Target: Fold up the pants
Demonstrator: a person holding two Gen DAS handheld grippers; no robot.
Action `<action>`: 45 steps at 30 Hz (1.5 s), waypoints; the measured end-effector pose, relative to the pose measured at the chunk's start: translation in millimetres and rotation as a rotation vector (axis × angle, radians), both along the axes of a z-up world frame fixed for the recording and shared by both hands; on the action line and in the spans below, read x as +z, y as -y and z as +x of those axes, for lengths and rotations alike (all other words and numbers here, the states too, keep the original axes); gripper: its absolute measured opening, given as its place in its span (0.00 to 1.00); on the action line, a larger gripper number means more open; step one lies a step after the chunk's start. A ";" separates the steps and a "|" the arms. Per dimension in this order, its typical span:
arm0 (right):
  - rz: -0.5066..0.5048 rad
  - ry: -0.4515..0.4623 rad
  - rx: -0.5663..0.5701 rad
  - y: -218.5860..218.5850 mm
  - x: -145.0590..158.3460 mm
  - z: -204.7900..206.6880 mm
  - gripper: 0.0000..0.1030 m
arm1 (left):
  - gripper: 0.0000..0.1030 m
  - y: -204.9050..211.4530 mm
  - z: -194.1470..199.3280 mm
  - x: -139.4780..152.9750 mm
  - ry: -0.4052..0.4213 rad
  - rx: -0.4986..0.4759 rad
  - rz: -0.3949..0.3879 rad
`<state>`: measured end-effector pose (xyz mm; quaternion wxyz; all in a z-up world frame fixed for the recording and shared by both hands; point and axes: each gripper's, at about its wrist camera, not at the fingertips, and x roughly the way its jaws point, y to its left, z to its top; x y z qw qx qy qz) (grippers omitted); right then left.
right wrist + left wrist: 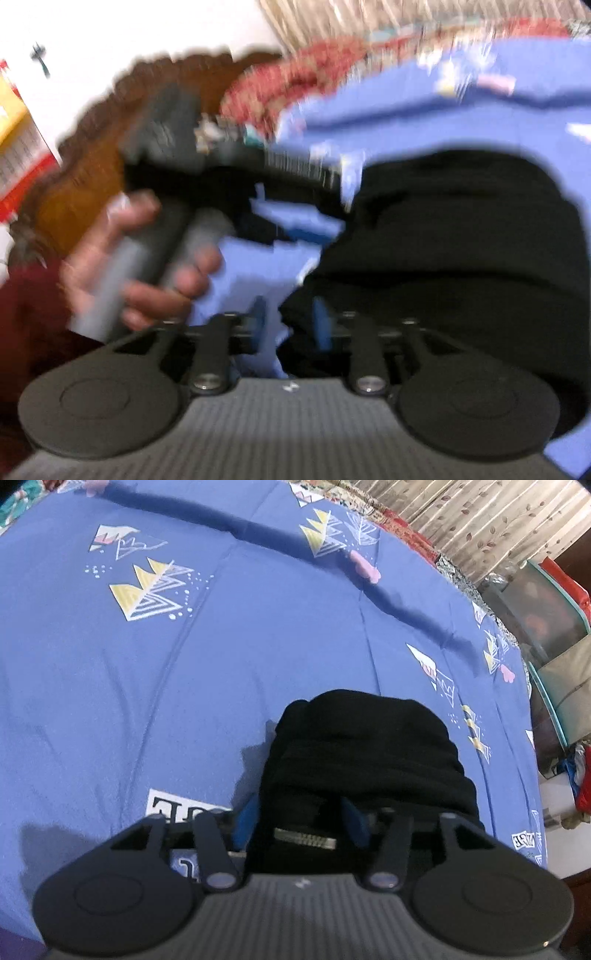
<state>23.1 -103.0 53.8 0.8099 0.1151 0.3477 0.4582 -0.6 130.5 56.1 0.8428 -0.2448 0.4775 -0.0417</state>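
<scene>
While the right view blurs: both grippers work one bundle.
Left gripper (303,812): jaws clamped on black pants (365,746) over blue bedsheet (184,683).
Right gripper (288,325): jaws gripping the pants' edge.

Bedsheet (184,701) open leftward; pants (365,746) block front.

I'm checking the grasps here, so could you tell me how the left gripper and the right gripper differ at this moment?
The left gripper has black pants bunched between its blue fingers; the right gripper has its fingers apart with sheet showing between. The left wrist view is sharp, the right motion-blurred. Both are over the blue bedsheet.
</scene>
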 end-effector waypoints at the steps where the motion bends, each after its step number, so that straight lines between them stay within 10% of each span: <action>1: 0.023 0.028 -0.031 15.3 10.5 -4.6 0.42 | 0.56 -0.3 -0.9 1.6 0.005 -0.002 0.006; 6: 0.041 0.087 -0.283 93.3 31.1 -8.1 0.42 | 0.70 3.8 -11.3 13.8 0.029 -0.023 0.016; 11: 0.057 -0.069 -0.463 137.0 10.5 13.2 0.32 | 0.78 21.5 -37.8 21.9 0.064 -0.099 0.023; 17: -0.008 -0.188 -0.304 99.6 -18.0 2.0 0.20 | 0.56 37.9 -53.8 9.0 0.018 -0.138 0.141; 21: -0.248 -0.229 -0.131 43.7 -51.2 -22.5 0.20 | 0.62 31.0 -54.7 -12.5 -0.055 -0.091 0.134; 27: -0.185 -0.098 -0.053 40.5 -15.2 -34.7 0.22 | 0.75 33.2 -59.6 -8.0 -0.036 -0.082 0.193; 37: -0.003 -0.074 -0.268 72.4 34.5 10.5 0.23 | 0.82 36.9 -59.9 -8.4 -0.033 -0.073 0.229; 45: -0.085 -0.203 -0.323 36.4 -17.3 50.2 0.26 | 0.85 41.3 -58.2 -9.0 -0.032 -0.079 0.278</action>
